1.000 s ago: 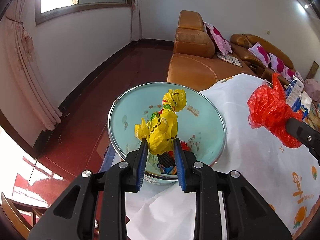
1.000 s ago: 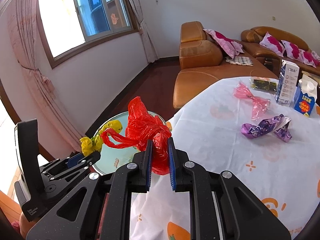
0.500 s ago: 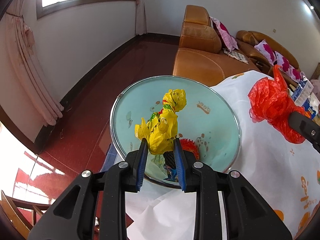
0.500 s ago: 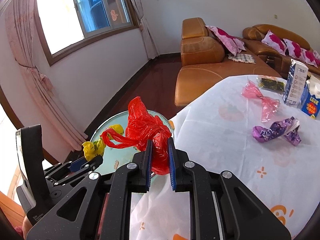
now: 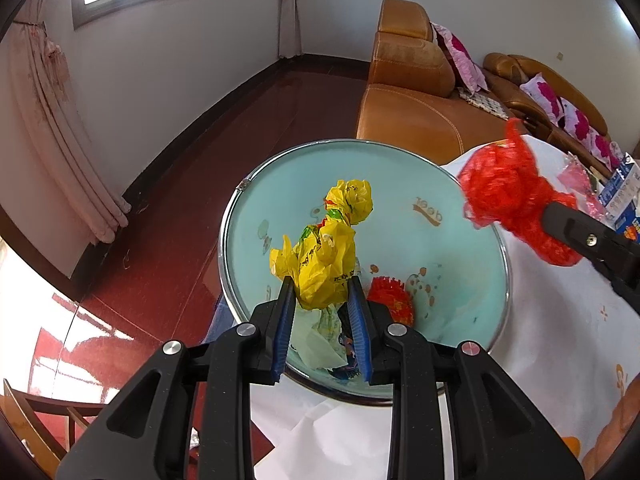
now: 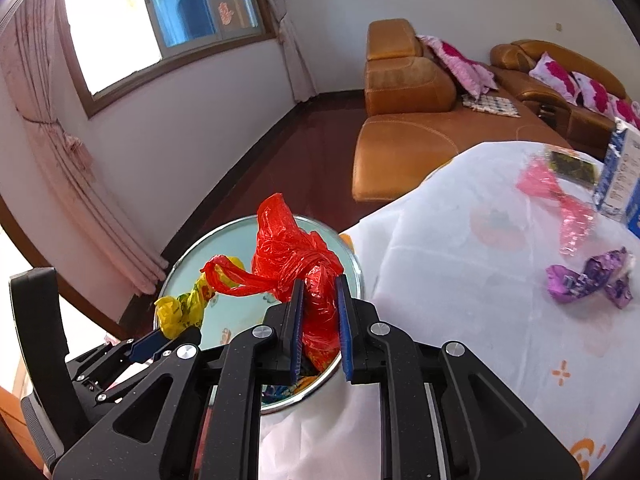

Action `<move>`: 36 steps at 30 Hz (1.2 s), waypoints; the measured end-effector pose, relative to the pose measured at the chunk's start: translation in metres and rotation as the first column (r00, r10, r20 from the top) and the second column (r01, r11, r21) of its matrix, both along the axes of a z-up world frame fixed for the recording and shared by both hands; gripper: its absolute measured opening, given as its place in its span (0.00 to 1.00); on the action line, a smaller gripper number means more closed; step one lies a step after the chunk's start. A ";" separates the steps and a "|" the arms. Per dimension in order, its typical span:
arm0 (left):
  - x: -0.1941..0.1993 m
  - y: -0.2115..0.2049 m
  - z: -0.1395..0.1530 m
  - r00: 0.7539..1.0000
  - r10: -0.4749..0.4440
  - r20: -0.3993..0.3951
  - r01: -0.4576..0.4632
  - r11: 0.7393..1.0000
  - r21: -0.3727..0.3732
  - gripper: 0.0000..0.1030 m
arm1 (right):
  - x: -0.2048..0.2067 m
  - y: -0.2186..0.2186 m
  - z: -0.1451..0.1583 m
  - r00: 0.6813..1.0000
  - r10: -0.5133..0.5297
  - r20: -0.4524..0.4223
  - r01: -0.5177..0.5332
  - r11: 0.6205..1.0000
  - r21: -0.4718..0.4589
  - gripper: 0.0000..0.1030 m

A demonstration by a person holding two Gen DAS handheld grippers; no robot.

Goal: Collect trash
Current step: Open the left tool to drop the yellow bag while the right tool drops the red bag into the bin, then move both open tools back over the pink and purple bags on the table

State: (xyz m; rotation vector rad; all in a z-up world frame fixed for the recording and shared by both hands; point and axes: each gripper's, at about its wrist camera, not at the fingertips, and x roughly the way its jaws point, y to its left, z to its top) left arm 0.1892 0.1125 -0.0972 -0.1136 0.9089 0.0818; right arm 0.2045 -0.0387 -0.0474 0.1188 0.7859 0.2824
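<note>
My left gripper is shut on a crumpled yellow plastic bag and holds it over the mouth of a light-blue trash bin beside the table. The bin holds several wrappers and a red scrap. My right gripper is shut on a crumpled red plastic bag, held above the bin's rim at the table edge. The red bag and yellow bag each show in the other view.
The table has a white cloth with a pink wrapper, a purple wrapper and cartons on it. A brown sofa stands behind. Red floor lies left of the bin. A wooden chair is at bottom left.
Both grippers moved toward the bin, which looks larger and nearer. The yellow bag is now over the bin's middle; the red bag has come closer to the rim. Both stay gripped.
</note>
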 end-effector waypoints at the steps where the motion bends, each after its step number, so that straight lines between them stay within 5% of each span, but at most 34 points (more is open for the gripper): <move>1: 0.001 0.001 -0.001 1.000 0.001 -0.002 -0.001 1.000 -0.001 0.26 | 0.003 0.002 -0.002 1.000 0.009 -0.008 -0.009 1.000 0.001 0.22; 3: 0.003 0.002 -0.003 1.000 0.003 -0.007 -0.003 1.000 0.001 0.26 | 0.008 0.010 -0.007 0.999 0.040 -0.023 -0.040 0.999 -0.003 0.32; 19: 0.011 -0.004 -0.012 0.999 0.002 -0.036 -0.001 1.000 0.027 0.29 | 0.001 -0.015 -0.008 1.000 -0.016 -0.021 0.016 1.000 0.026 0.32; 23: 0.012 -0.005 -0.012 0.999 0.016 -0.043 -0.014 0.999 0.043 0.45 | -0.005 -0.019 -0.004 1.000 -0.025 -0.011 0.025 0.999 0.028 0.32; 36: -0.003 -0.011 -0.002 0.999 0.023 -0.032 -0.022 0.999 0.037 0.72 | -0.025 -0.043 0.001 0.997 -0.082 -0.002 0.082 0.996 0.031 0.42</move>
